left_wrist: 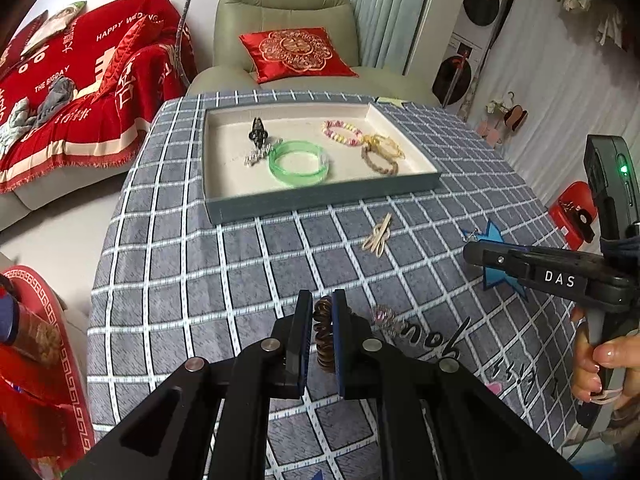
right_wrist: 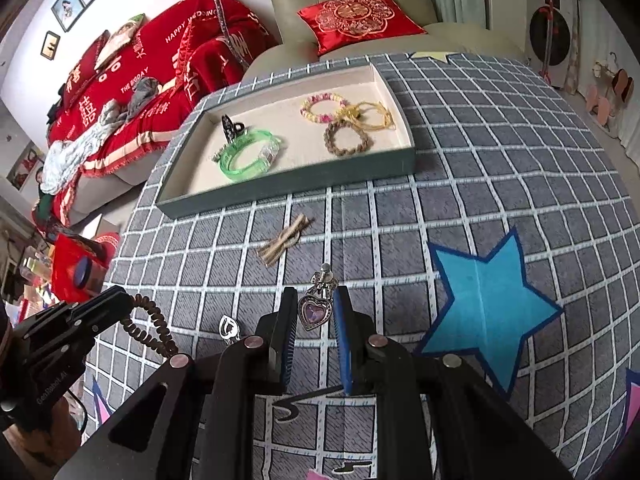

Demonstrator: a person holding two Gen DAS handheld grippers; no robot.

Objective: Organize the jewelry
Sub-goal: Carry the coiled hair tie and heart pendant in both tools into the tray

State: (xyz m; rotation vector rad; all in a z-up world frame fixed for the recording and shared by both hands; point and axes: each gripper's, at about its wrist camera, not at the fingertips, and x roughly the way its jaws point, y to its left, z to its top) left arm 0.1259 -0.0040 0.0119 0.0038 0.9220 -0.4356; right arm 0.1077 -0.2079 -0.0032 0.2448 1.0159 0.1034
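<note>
My left gripper (left_wrist: 322, 300) is shut on a brown spiral hair tie (left_wrist: 323, 334), which also shows in the right wrist view (right_wrist: 150, 326). My right gripper (right_wrist: 315, 297) is closed on a purple heart pendant (right_wrist: 315, 311), held above the cloth. The teal jewelry tray (left_wrist: 320, 196) at the table's far side holds a green bangle (left_wrist: 298, 162), a black clip (left_wrist: 257, 130), a pastel bead bracelet (left_wrist: 343, 132), a brown braided bracelet (left_wrist: 379, 162) and a gold cord (left_wrist: 386, 144). A beige hair clip (left_wrist: 378, 237) lies on the cloth before the tray.
A silver heart charm (right_wrist: 229, 328) and a small pink piece (left_wrist: 382, 316) lie on the checked tablecloth (left_wrist: 200, 280). A blue star patch (right_wrist: 484, 304) is at the right. A green armchair (left_wrist: 288, 20) and a red-covered sofa (left_wrist: 80, 92) stand behind the table.
</note>
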